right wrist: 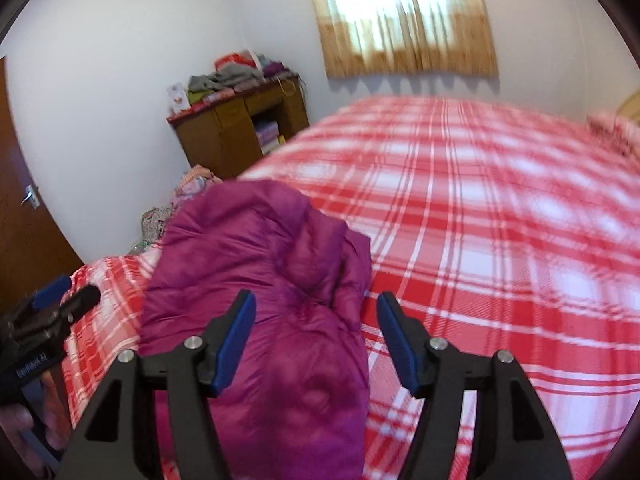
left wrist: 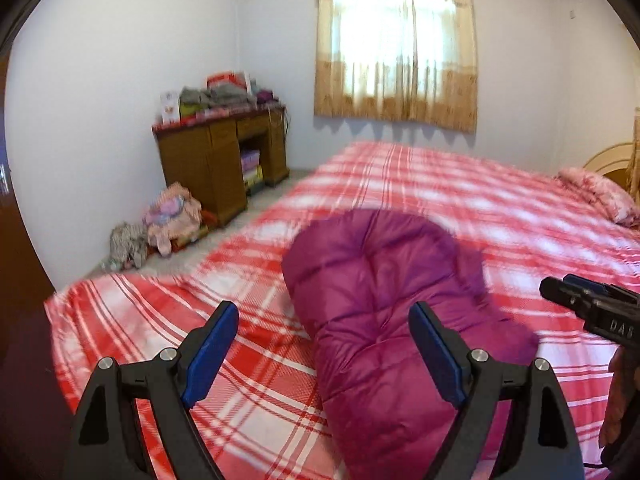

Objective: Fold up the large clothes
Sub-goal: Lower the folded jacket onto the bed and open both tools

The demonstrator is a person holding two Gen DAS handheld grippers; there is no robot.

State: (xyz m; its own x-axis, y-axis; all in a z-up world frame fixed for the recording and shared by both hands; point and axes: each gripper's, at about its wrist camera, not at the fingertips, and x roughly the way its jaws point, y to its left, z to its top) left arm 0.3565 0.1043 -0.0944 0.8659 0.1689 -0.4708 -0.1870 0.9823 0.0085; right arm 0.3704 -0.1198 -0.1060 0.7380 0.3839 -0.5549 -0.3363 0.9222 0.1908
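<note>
A magenta quilted puffer jacket (left wrist: 380,312) lies bunched in a long roll on the red and white plaid bed (left wrist: 480,208). My left gripper (left wrist: 324,320) hovers above its near end, open, blue pads wide apart with nothing pressed between them. In the right wrist view the same jacket (right wrist: 256,280) lies below and left of centre, and my right gripper (right wrist: 316,312) hangs over it, open, pads clear of the fabric. The right gripper's tip (left wrist: 580,300) shows at the right edge of the left wrist view; the left gripper (right wrist: 60,304) shows at the left edge of the right wrist view.
A wooden desk (left wrist: 224,160) piled with folded clothes stands by the far wall, left of the bed. Clothes and bags (left wrist: 160,228) lie on the floor beside it. A curtained window (left wrist: 396,48) is behind the bed, a pink pillow (left wrist: 600,196) at the right, a brown door (right wrist: 24,232) at the left.
</note>
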